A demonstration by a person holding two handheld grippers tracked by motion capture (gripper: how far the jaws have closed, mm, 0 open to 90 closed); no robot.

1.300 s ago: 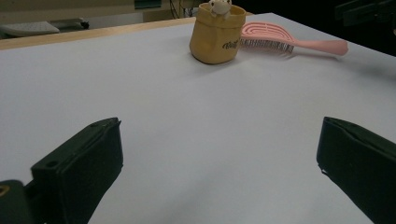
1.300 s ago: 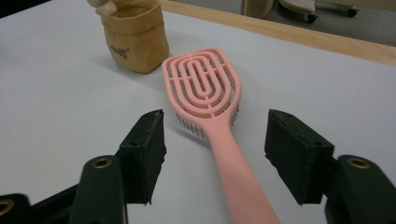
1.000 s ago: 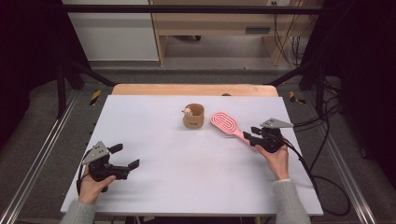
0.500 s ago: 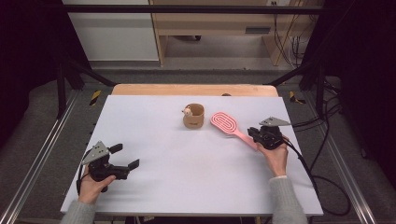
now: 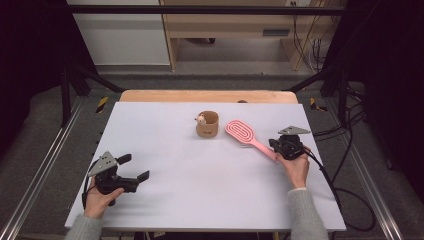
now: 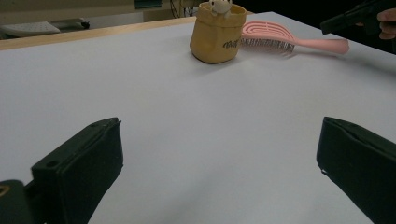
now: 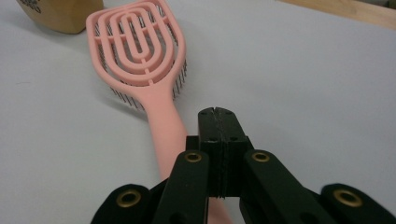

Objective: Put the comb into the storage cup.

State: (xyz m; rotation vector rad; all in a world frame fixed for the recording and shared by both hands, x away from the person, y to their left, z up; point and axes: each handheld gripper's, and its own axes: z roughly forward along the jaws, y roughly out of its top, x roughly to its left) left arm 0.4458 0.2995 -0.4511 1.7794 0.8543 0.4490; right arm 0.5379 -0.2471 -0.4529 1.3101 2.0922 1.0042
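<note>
Right gripper view looks straight along the pink hairbrush (image 7: 140, 56), which lies on the white desk (image 7: 303, 84) with its slotted back up and its dark bristles against the sheet. Its handle runs back under the right gripper (image 7: 218, 116), whose jaws have just been closing and now stand pressed together with no gap showing. They sit above and slightly to one side of the handle; nothing shows between the pads, and whether they touch the handle I cannot tell.

From the high view, the hairbrush (image 5: 246, 136) lies right of the desk's middle, head toward the far side and handle slanting back toward the right gripper (image 5: 281, 146), which a hand (image 5: 296, 167) holds at the handle's end. Just beside the brush head, apart from it, stands a small tan cup (image 5: 207, 125) with a little pale figure at its rim.

Well apart, at the near left corner of the desk (image 5: 200, 200), the left gripper (image 5: 135, 169) rests low in the other hand (image 5: 100, 197), its jaws spread wide on bare sheet. The left gripper view shows the same: both black jaws far apart, nothing between them, with the cup (image 6: 217, 35) and hairbrush (image 6: 280, 39) far ahead.
</note>
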